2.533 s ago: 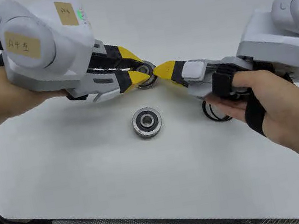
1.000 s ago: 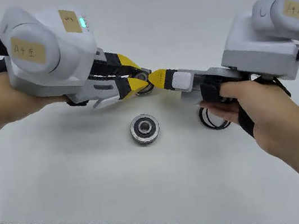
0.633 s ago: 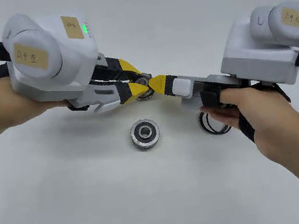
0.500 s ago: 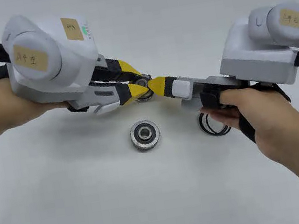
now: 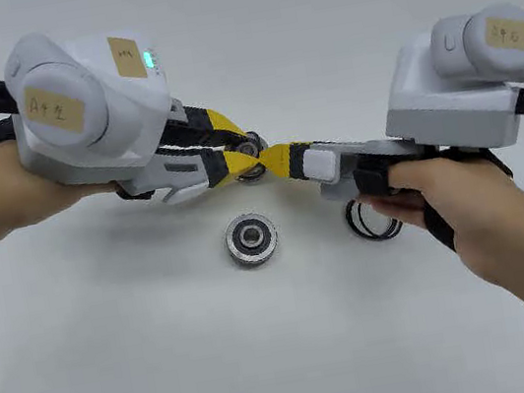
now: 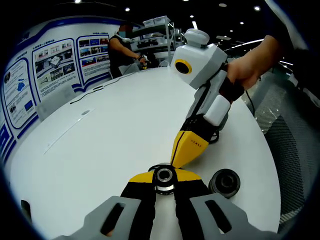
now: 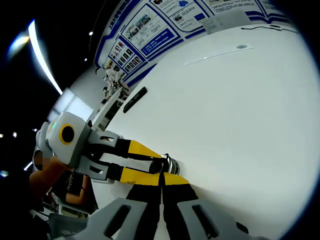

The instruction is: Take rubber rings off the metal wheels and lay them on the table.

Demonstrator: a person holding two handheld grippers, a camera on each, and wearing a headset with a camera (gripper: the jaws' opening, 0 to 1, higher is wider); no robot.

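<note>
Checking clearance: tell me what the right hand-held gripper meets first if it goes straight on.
The right hand-held gripper would meet the wheel clamped in the left hand-held gripper, just off its tips; whether they touch is unclear.

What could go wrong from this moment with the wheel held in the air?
1. The left gripper holds the wheel above the table by its fingertips; the right gripper's pull on the rubber ring may twist it out.
2. A dropped wheel could hit the second wheel below and roll away.
</note>
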